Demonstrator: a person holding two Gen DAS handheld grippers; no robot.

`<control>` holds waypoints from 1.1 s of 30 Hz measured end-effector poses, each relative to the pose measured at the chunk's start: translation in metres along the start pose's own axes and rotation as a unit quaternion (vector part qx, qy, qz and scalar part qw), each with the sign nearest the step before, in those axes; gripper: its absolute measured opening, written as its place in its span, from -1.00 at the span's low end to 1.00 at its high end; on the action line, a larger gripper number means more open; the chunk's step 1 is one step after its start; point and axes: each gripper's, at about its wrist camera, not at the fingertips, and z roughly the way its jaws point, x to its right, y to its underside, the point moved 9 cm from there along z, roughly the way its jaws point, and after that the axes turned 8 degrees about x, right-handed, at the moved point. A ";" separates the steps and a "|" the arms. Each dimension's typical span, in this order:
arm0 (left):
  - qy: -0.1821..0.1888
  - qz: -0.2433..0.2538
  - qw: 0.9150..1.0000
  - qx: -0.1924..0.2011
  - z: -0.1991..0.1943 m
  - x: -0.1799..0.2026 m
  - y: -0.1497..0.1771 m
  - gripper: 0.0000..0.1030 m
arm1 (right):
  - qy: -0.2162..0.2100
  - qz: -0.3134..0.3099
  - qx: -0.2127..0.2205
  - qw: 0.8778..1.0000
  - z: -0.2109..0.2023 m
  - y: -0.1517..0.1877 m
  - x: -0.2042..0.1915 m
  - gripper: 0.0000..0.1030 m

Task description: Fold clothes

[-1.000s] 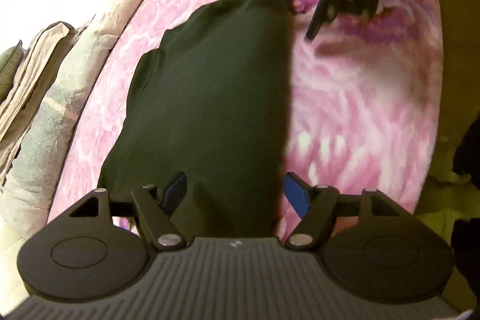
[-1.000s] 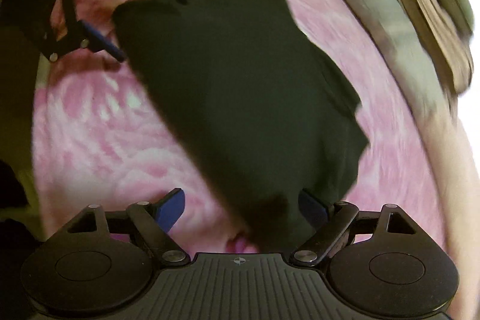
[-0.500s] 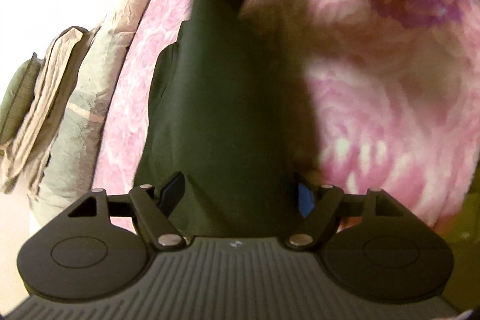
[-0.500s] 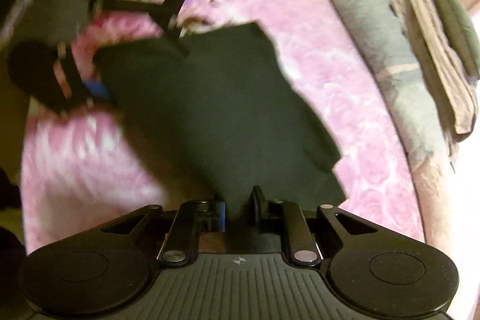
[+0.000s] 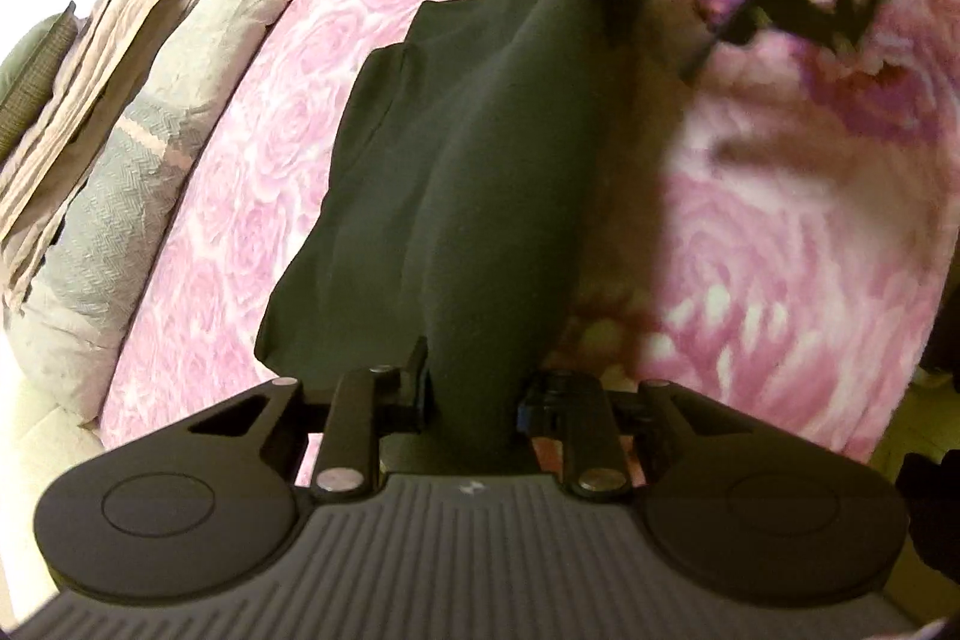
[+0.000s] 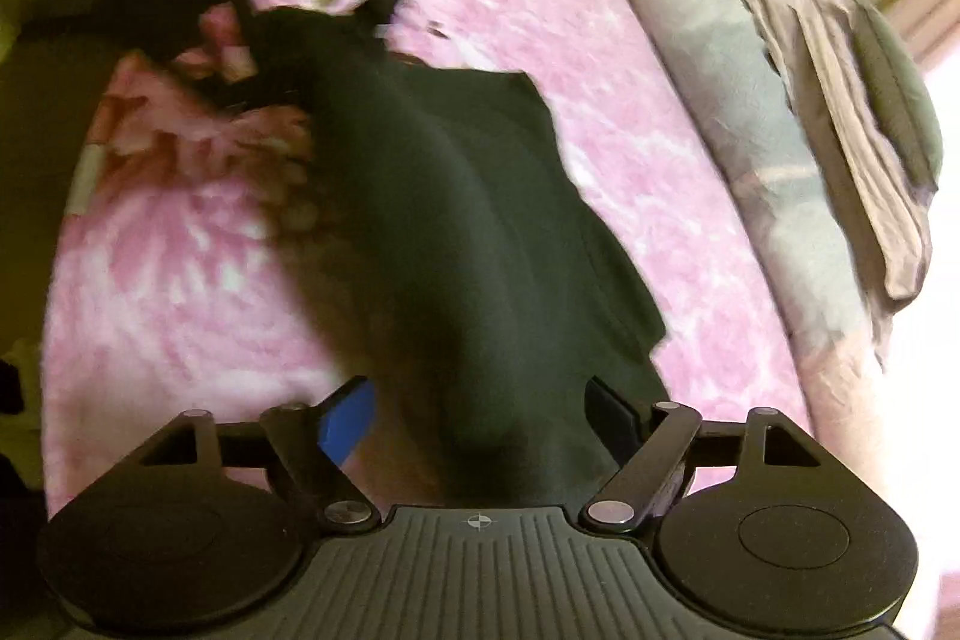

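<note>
Dark garment lies lengthwise on the pink floral bedspread. Our left gripper is closing, pinching its near end; right gripper is opening, cloth loose between the jaws. Risk: one-sided lift drags the fold crooked. Folded blankets beside, well clear.

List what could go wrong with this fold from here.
1. The left claw is closing on a thick bunch of the dark garment; it may drag extra layers and spoil the fold.
2. The right claw is opening, so that end may drop crooked on the pink bedspread.
</note>
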 end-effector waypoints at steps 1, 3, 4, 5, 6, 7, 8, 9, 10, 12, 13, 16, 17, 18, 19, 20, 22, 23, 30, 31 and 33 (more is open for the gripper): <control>0.003 -0.001 1.000 0.000 0.000 -0.002 0.000 -0.60 | -0.005 -0.007 -0.003 1.000 0.004 0.002 -0.005 0.51; 0.009 0.001 1.000 0.000 -0.002 0.001 0.000 -0.60 | -0.005 -0.024 -0.006 1.000 0.015 0.004 -0.010 0.51; 0.013 0.001 1.000 0.000 -0.001 0.000 0.001 -0.60 | -0.004 -0.029 -0.011 1.000 0.022 0.006 -0.010 0.51; 0.017 0.000 1.000 0.000 0.000 0.000 0.001 -0.60 | -0.003 -0.032 -0.017 0.999 0.029 0.007 -0.009 0.51; 0.020 -0.001 1.000 0.000 0.000 0.000 0.001 -0.60 | -0.001 -0.036 -0.023 0.999 0.035 0.009 -0.008 0.51; 0.022 -0.002 1.000 -0.001 -0.001 0.000 0.001 -0.60 | -0.001 -0.040 -0.032 0.999 0.041 0.011 -0.006 0.50; 0.024 -0.004 1.000 -0.001 -0.002 0.000 0.002 -0.60 | -0.001 -0.044 -0.042 0.998 0.046 0.013 -0.004 0.49; 0.025 -0.004 1.000 -0.001 -0.003 0.000 0.002 -0.60 | -0.001 -0.042 -0.050 0.998 0.050 0.014 -0.001 0.13; 0.027 -0.004 1.000 -0.002 -0.003 0.000 0.003 -0.60 | -0.003 -0.040 -0.055 0.998 0.050 0.014 0.002 -0.16; 0.029 -0.005 1.000 -0.002 -0.005 -0.002 0.003 -0.60 | -0.005 -0.036 -0.065 0.997 0.050 0.013 0.010 -0.44; 0.030 -0.007 1.000 -0.002 -0.006 -0.004 0.003 -0.60 | -0.006 -0.034 -0.068 0.997 0.048 0.011 0.013 -0.49; 0.037 -0.006 0.999 -0.001 -0.013 -0.008 0.003 -0.60 | -0.006 -0.032 -0.073 0.997 0.038 0.005 0.022 -0.63; 0.040 -0.005 0.999 0.000 -0.016 -0.009 0.003 -0.60 | -0.007 -0.030 -0.074 0.997 0.034 0.002 0.025 -0.64; 0.042 -0.003 0.999 0.001 -0.020 -0.011 0.003 -0.60 | -0.007 -0.029 -0.075 0.997 0.030 -0.001 0.026 -0.65; 0.044 -0.002 0.999 0.002 -0.024 -0.012 0.003 -0.60 | -0.007 -0.027 -0.076 0.997 0.026 -0.005 0.028 -0.66; 0.045 -0.001 0.999 0.005 -0.029 -0.014 0.002 -0.60 | -0.006 -0.025 -0.077 0.997 0.021 -0.009 0.029 -0.67; 0.045 0.001 0.999 0.010 -0.040 -0.018 0.001 -0.60 | -0.002 -0.022 -0.078 0.997 0.010 -0.017 0.033 -0.68; 0.046 0.002 0.999 0.013 -0.046 -0.020 0.000 -0.60 | -0.001 -0.020 -0.080 0.997 0.004 -0.022 0.034 -0.68; 0.064 0.020 0.997 0.047 -0.094 -0.032 -0.014 -0.61 | 0.008 0.028 -0.098 0.995 -0.052 -0.050 0.038 -0.69; 0.068 0.026 0.996 0.053 -0.101 -0.032 -0.017 -0.61 | 0.010 0.036 -0.102 0.994 -0.062 -0.053 0.037 -0.69; 0.077 0.039 0.994 0.066 -0.114 -0.033 -0.025 -0.61 | 0.016 0.053 -0.112 0.992 -0.081 -0.057 0.036 -0.69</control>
